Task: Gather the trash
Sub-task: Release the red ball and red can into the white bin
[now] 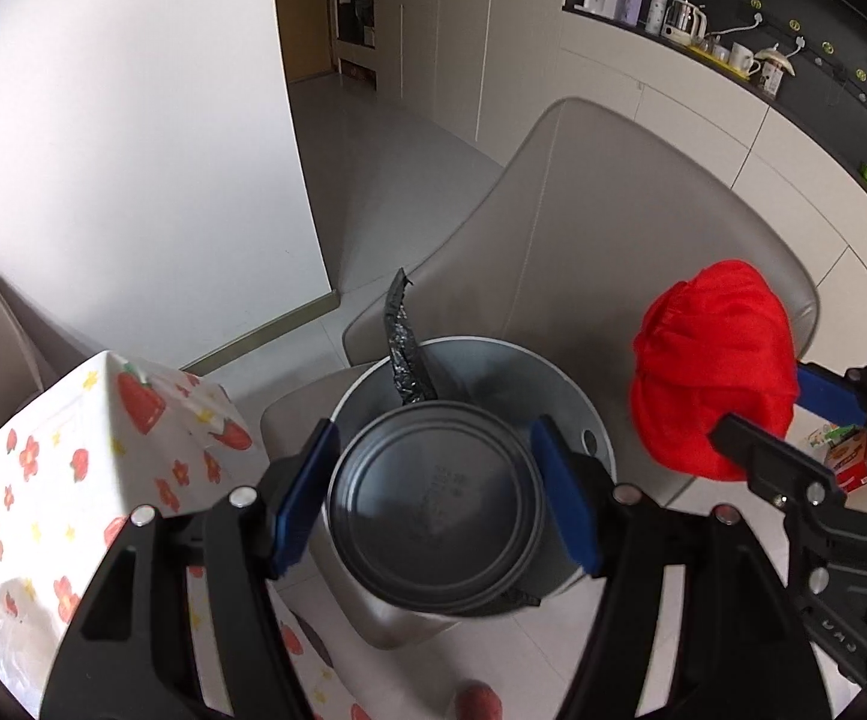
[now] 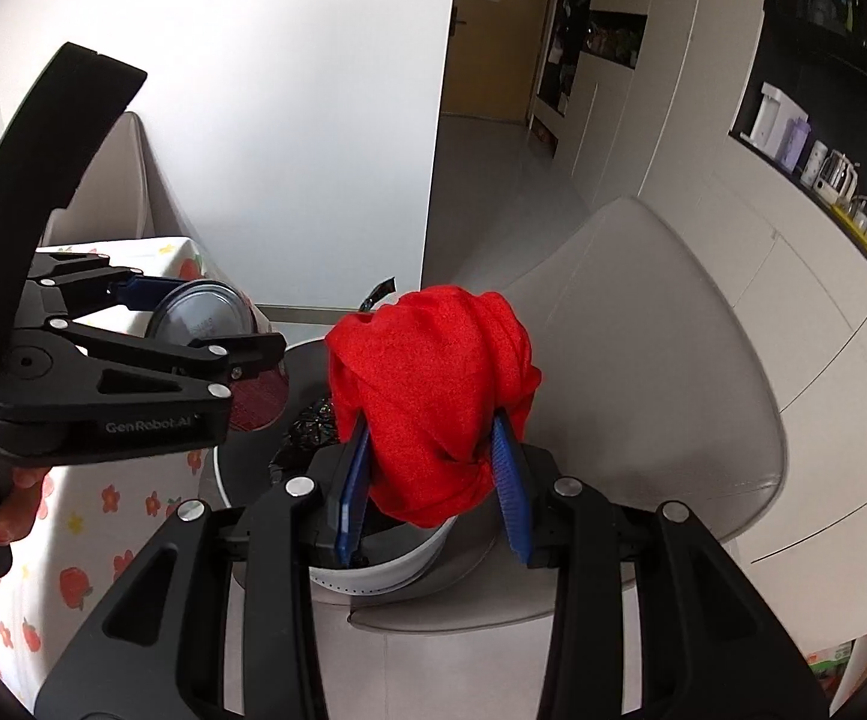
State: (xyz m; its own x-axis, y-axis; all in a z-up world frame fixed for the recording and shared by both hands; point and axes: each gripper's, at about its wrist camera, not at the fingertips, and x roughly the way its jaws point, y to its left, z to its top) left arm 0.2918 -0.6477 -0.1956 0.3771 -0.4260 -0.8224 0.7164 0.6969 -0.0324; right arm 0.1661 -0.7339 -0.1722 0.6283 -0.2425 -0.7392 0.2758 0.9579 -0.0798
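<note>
While over bin rim (image 1: pixel 604 420): left tool (image 1: pixel 436 510) grips can (image 1: pixel 433 510), right tool (image 2: pixel 433 480) grips cloth (image 2: pixel 427 384).

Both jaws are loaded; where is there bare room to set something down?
Bare: chair seat right of the bin, and tablecloth left of it. Crowded: the bin mouth, under the can, red cloth and black liner.

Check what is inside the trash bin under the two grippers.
A black liner sits crumpled inside the trash bin against its far wall. The can and red cloth, both gripped above it, hide the bottom.
</note>
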